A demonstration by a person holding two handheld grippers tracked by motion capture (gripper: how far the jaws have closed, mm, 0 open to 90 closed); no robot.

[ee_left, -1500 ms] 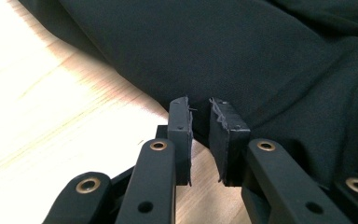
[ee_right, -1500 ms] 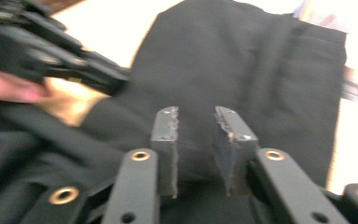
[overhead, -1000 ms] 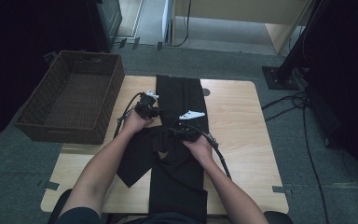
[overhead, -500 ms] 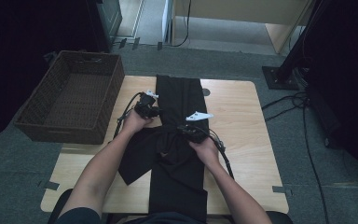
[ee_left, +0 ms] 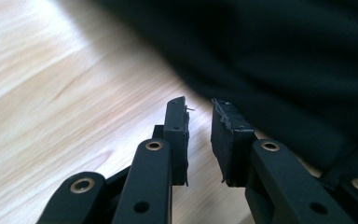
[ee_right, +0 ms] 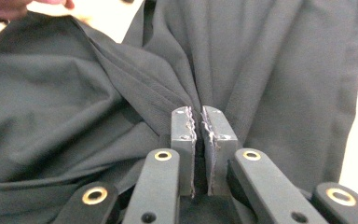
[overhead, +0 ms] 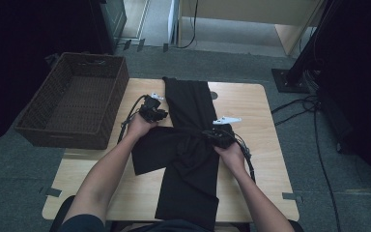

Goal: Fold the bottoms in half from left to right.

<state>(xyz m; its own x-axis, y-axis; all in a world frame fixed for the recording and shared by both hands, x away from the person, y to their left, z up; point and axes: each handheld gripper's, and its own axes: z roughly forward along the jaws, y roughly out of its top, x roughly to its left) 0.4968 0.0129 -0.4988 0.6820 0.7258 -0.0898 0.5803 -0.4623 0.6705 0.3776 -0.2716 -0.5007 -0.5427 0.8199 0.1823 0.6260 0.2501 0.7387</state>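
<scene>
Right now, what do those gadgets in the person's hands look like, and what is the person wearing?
Each hand carries a black two-jaw tool. The left gripper has flat black pads on hinged black links with brass-coloured rivets; the right gripper matches it, with frayed, wavy pad edges. A black cable trails from the right gripper, which also has a pale three-cornered plate on top. The forearms are bare; a dark sleeve shows at the left shoulder.
</scene>
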